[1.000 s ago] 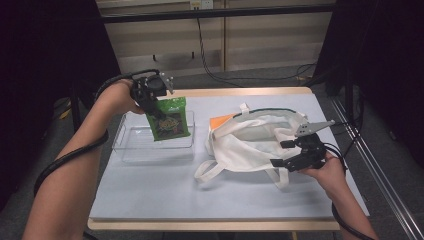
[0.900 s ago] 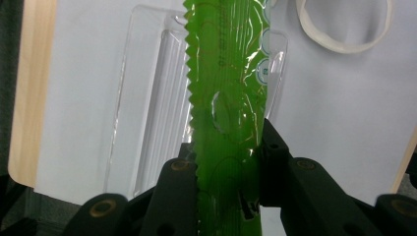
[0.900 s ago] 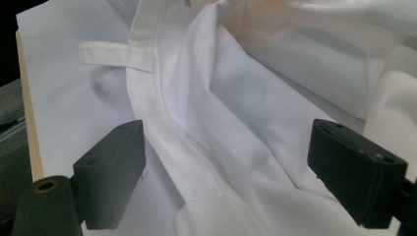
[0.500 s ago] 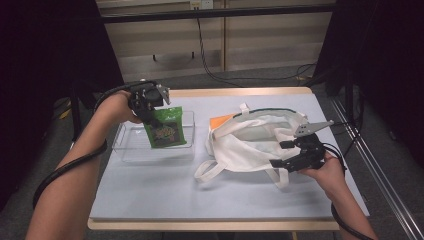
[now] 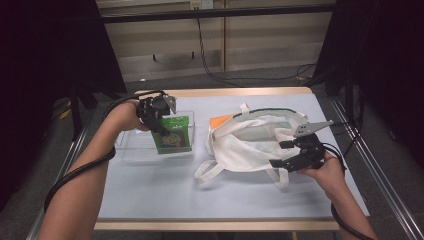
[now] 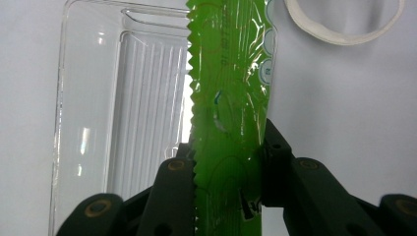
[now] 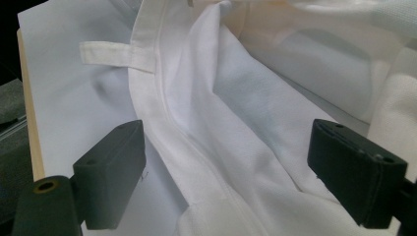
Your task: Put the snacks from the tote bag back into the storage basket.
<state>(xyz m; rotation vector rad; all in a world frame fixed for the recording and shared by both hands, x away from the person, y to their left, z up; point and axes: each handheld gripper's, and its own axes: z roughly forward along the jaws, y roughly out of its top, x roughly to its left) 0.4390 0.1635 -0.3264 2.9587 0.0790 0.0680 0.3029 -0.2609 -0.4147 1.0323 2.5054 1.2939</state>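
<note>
Near the worktop's left edge, a green packet [image 5: 172, 134] is pinched by the left claw [image 5: 159, 116] and hung upright in the clear tray [image 5: 131, 152], presumably for depositing. At the right edge, the right claw [image 5: 286, 154] is spread open around the white bag [image 5: 250, 145], apparently to steady its rim.

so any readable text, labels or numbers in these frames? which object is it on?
Green packet, held in the left gripper: faint stamped digits near its top edge and dark print by the fingers, both too blurred to read.
Green packet front, high view: a printed design, too small to read.
White tote bag: no print visible.
Clear tray: no label visible.
</note>
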